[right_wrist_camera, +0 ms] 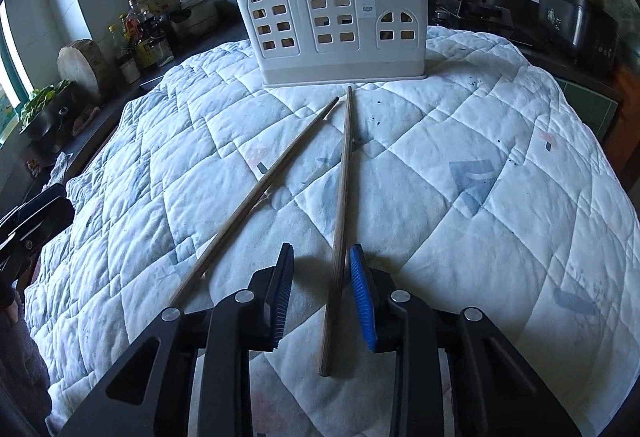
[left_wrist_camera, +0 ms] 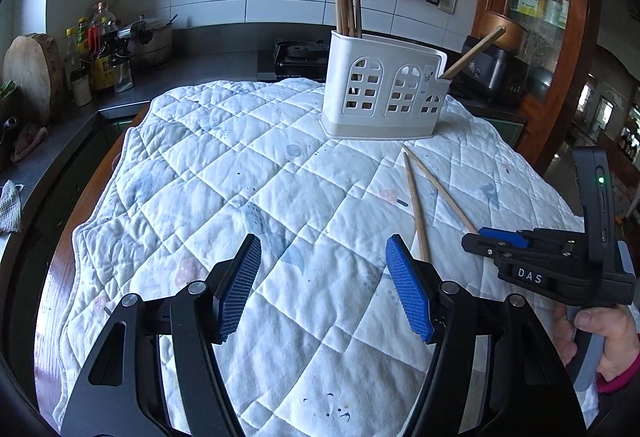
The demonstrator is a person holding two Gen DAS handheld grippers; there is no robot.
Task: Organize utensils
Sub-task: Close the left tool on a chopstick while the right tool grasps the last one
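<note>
- 1 chopstick [right_wrist_camera: 340, 221] lies between the right gripper [right_wrist_camera: 322, 295] pads — gap visible, not yet clenched.
- 2 loose chopsticks; the other chopstick [right_wrist_camera: 256, 201] lies left.
- Left gripper [left_wrist_camera: 324, 287] — released, empty.
- 1 holder [right_wrist_camera: 332, 25] ahead.

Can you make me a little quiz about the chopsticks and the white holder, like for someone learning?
1. How many chopsticks lie loose on the quilted cloth?
2. True or false: the left gripper has a chopstick between its fingers.
3. Which chopstick lies between the right gripper fingers: A, the right-hand chopstick; B, the left-hand chopstick?

Key:
1. Two; the others stand in the white holder.
2. False; its jaws are open over bare cloth.
3. A; the pads do not yet press on it.
</note>
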